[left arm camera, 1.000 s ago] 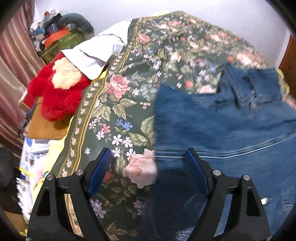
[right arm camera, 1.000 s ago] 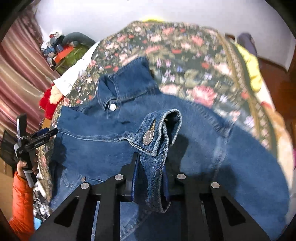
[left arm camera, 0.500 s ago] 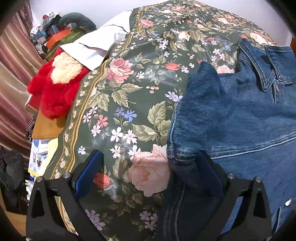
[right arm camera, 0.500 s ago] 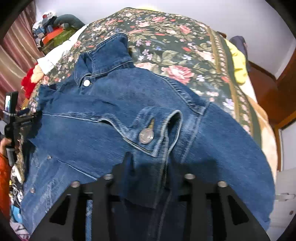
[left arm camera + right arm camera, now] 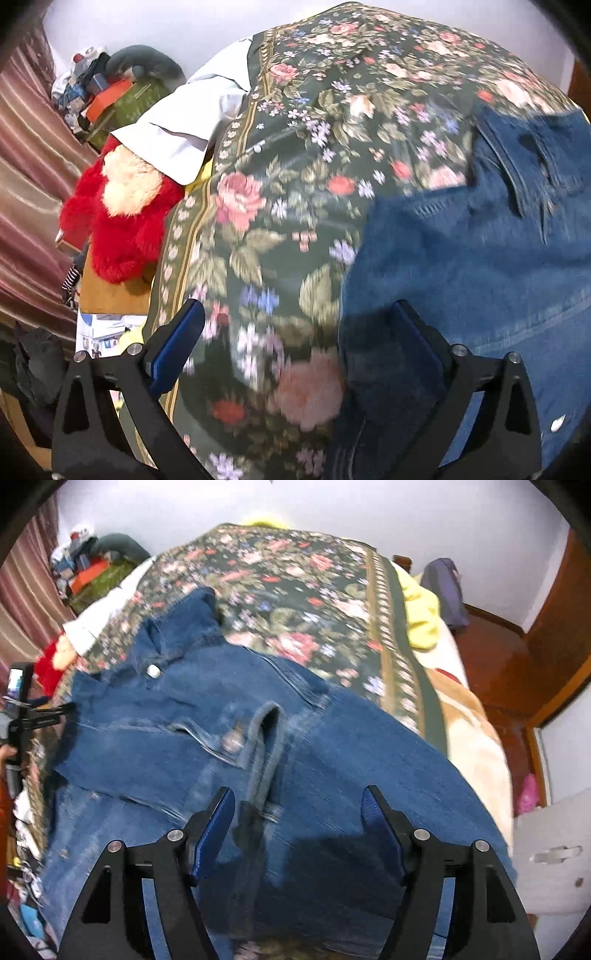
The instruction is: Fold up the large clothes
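A blue denim jacket [image 5: 332, 746] lies spread on a floral bedspread [image 5: 295, 579]. Its sleeve cuff [image 5: 255, 738], with a metal button, rests folded across the body. My right gripper [image 5: 299, 805] hovers just behind the cuff; its jaws are opening and the pads touch nothing, though a strip of the cuff lies between them. In the left wrist view the jacket [image 5: 480, 258] fills the right side, its left edge over the bedspread [image 5: 295, 184]. My left gripper [image 5: 295, 325] stands wide open over that edge, holding nothing. The left gripper [image 5: 40, 716] also shows at the right view's far left.
A red plush toy [image 5: 110, 229] and a white cloth [image 5: 192, 125] lie at the bed's left side, with piled boxes and clutter [image 5: 110, 99] behind. A yellow cloth [image 5: 421, 616] sits on the right edge. Wooden door and floor [image 5: 517, 664] lie to the right.
My right gripper let go of the sleeve cuff, which now lies on the jacket, and the jaws spread apart. My left gripper opened wider and shifted; the denim edge lies on the bed.
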### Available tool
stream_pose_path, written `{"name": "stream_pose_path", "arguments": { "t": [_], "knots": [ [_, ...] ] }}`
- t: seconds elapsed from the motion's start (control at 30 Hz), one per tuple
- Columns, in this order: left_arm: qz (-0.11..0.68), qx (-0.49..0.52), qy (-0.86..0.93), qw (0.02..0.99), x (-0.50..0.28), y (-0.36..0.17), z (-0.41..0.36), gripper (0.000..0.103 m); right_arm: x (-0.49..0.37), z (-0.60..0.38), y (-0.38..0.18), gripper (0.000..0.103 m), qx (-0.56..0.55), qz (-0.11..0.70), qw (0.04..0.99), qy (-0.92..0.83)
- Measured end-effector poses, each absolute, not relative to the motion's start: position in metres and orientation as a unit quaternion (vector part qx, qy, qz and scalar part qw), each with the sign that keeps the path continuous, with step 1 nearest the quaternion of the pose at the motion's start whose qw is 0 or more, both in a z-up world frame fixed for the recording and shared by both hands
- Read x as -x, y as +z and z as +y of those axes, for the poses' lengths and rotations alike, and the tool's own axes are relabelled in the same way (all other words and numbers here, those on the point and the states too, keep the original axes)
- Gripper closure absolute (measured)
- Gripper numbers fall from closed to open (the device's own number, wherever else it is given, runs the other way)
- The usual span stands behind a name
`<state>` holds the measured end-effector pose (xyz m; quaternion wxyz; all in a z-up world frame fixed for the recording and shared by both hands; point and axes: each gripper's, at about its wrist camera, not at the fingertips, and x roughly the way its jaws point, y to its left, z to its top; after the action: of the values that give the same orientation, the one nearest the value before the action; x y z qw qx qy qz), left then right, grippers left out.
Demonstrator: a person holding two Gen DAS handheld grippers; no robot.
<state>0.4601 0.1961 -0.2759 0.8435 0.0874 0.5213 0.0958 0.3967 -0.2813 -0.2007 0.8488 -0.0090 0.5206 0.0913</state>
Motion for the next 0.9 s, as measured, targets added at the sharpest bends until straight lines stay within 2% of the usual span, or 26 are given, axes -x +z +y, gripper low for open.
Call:
{"name": "stream_pose_path", "arguments": {
  "t": [0.2, 0.4, 0.47, 0.6, 0.9],
  "knots": [
    [0.546, -0.087, 0.12, 0.824, -0.498, -0.298, 0.213, 0.0, -0.422, -0.248, -0.224, 0.034, 0.021, 0.54, 0.835, 0.109],
    [0.544, -0.003, 0.119, 0.83, -0.508, -0.296, 0.248, 0.0, -0.417, -0.244, -0.242, 0.029, 0.05, 0.53, 0.838, 0.116],
    [0.537, -0.005, 0.149, 0.83, -0.509, -0.292, 0.256, 0.0, -0.416, -0.249, -0.242, 0.028, 0.044, 0.533, 0.837, 0.117],
    [0.547, -0.029, 0.201, 0.812, -0.509, -0.289, 0.275, 0.011, -0.413, -0.259, -0.238, 0.028, 0.038, 0.541, 0.834, 0.104],
    [0.486, -0.054, 0.12, 0.864, -0.46, -0.215, 0.227, 0.011, -0.377, -0.308, -0.188, 0.028, -0.036, 0.516, 0.853, 0.071]
  ]
}}
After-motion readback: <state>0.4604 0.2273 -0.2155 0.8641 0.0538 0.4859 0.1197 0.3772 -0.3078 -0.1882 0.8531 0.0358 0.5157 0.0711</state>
